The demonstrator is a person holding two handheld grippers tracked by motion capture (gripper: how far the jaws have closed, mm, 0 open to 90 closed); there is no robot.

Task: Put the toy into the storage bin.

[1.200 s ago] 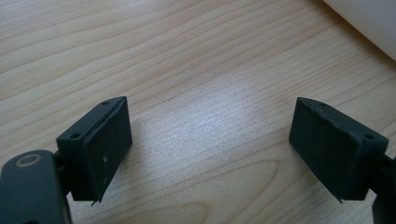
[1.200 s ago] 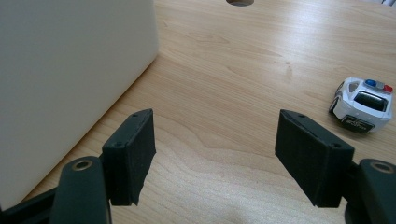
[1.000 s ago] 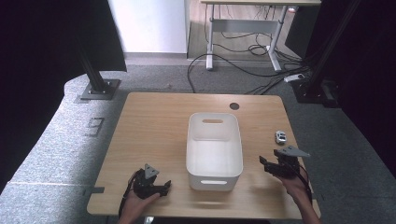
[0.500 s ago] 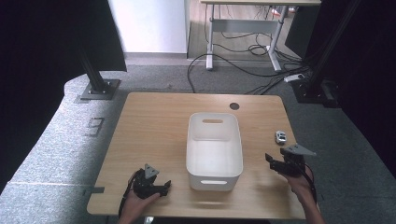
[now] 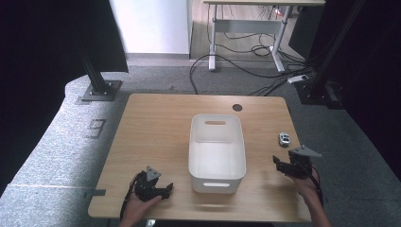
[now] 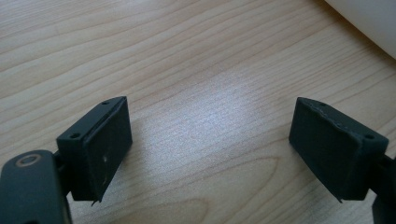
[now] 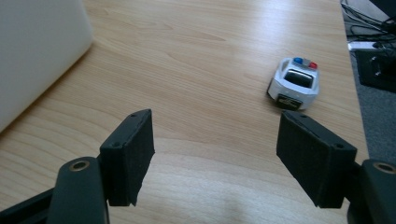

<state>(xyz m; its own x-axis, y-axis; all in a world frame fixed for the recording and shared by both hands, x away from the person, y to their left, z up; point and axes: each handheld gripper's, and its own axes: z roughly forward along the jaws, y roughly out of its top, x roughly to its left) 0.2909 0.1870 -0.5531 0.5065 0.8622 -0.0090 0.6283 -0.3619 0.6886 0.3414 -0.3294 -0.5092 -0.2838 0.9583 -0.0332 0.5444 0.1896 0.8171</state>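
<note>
Pale wood grain covers the worktop (image 5: 156, 127), which stands on grey speckled carpet (image 5: 61, 156) with dark curtains at both sides of the room. At the far left a black post on a bolted foot plate (image 5: 98, 90) rises from the floor, and a flat grey marker (image 5: 96, 128) lies on the carpet beside the worktop's left edge.

Near the front left corner the left claw (image 5: 163, 190) rests low over bare wood, its jaws spread wide with nothing between them; the left gripper view shows the same gap (image 6: 210, 149).

In the middle stands a white plastic bin (image 5: 217, 151), long side running away from the person, with a slot handle at each end. Behind it, a dark round hole (image 5: 237, 107) sits near the worktop's far edge. Beyond that stand a white wall panel (image 5: 151, 23) and a second desk frame with loose cables (image 5: 246, 61) on the floor.

Right of the bin, a small white toy police car (image 5: 284, 138) sits near the worktop's right edge. The right claw (image 5: 279, 164) hovers just short of it, wide open and empty, the car (image 7: 295, 83) apart from the pads.
</note>
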